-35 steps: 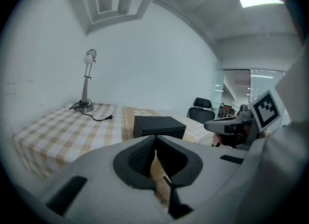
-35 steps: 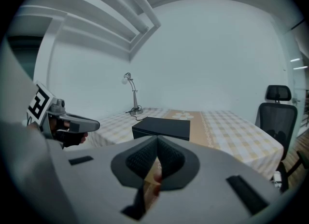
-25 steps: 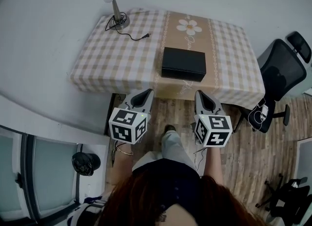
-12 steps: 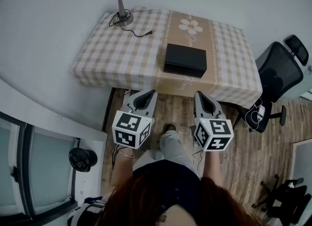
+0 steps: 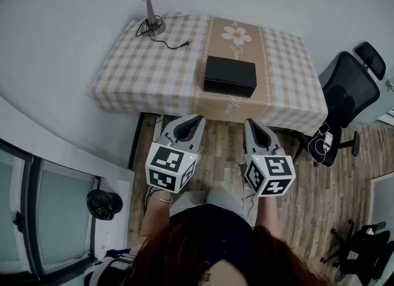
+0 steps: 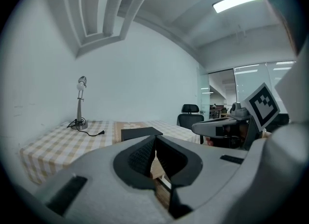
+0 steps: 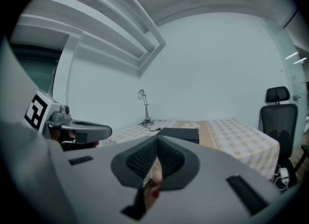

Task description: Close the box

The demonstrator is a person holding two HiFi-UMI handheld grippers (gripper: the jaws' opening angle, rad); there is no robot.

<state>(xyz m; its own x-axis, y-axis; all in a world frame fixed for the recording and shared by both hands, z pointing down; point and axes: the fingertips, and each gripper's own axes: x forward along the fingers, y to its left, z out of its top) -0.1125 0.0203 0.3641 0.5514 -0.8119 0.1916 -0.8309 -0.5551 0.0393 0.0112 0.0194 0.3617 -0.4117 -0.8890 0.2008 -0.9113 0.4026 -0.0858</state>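
Left gripper and right gripper, clenched empty, hover over wooden floor near checked table holding black box.

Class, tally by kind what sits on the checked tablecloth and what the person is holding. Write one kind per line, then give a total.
Black box: 1
Desk lamp: 1
Tongs (left tongs, right tongs): 2
Total: 4
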